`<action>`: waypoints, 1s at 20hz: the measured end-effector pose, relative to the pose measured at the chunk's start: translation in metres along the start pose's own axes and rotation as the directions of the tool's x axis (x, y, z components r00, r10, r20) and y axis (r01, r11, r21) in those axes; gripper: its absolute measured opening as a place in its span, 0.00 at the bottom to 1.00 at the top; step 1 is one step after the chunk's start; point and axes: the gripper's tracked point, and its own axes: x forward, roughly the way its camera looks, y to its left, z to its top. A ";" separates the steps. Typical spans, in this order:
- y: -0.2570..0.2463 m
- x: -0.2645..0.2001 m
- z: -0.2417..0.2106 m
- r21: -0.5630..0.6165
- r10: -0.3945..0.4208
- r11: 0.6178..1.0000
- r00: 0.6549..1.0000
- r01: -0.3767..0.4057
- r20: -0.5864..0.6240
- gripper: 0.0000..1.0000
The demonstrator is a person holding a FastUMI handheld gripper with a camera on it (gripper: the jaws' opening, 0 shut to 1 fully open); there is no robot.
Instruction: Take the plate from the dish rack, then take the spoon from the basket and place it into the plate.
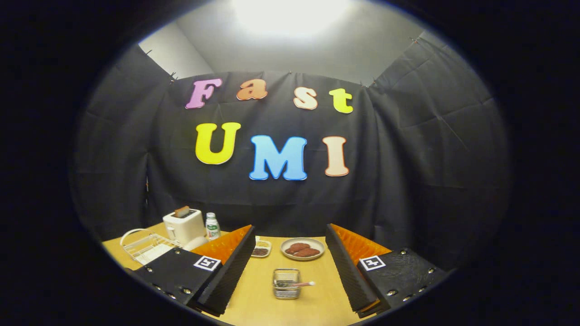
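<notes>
**Hovering above the table, fingers spread, nothing held**

Starting at the gripper (pixel 290 271), lower centre of the frame: its two fingers stand wide apart and hold nothing, raised over a wooden table (pixel 317 299). Between them, just ahead, sits a small wire basket (pixel 287 284) with the spoon (pixel 300 284) lying across its top, handle toward the right finger. Beyond the basket, at frame centre, rests a dish (pixel 302 248) bearing two brown pieces of food; a smaller tray (pixel 261 249) of dark bits lies just beside it, near the left finger's tip. At lower left, past the left finger, stands the white wire rack (pixel 144 244). The plate (pixel 195 243) appears to be the pale rounded shape by the rack's far side, mostly hidden by the left finger, so its exact seat cannot be told. Behind the rack are a toaster (pixel 183 225) with a slice in its slot and a small bottle (pixel 212 226).

Judged progress: the first step, taking the plate, seems not yet done.

Risks from here:
- The basket lies straight ahead, so the spoon may be reached for out of order.
- The rack's wires may snag the plate on lifting.
- Toaster and bottle stand close to the rack; a wide swing could knock them.
- The food dish might be mistaken for the target plate.
</notes>
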 end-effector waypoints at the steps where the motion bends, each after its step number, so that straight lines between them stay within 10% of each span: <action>1: 0.018 0.002 0.001 0.025 0.022 0.999 1.000 -0.022 -0.001 0.96; 10: 0.130 0.035 -0.050 0.147 0.143 0.982 0.976 -0.119 -0.165 0.96; 20: 0.195 0.082 -0.158 0.255 0.180 0.965 0.843 -0.052 -0.508 0.90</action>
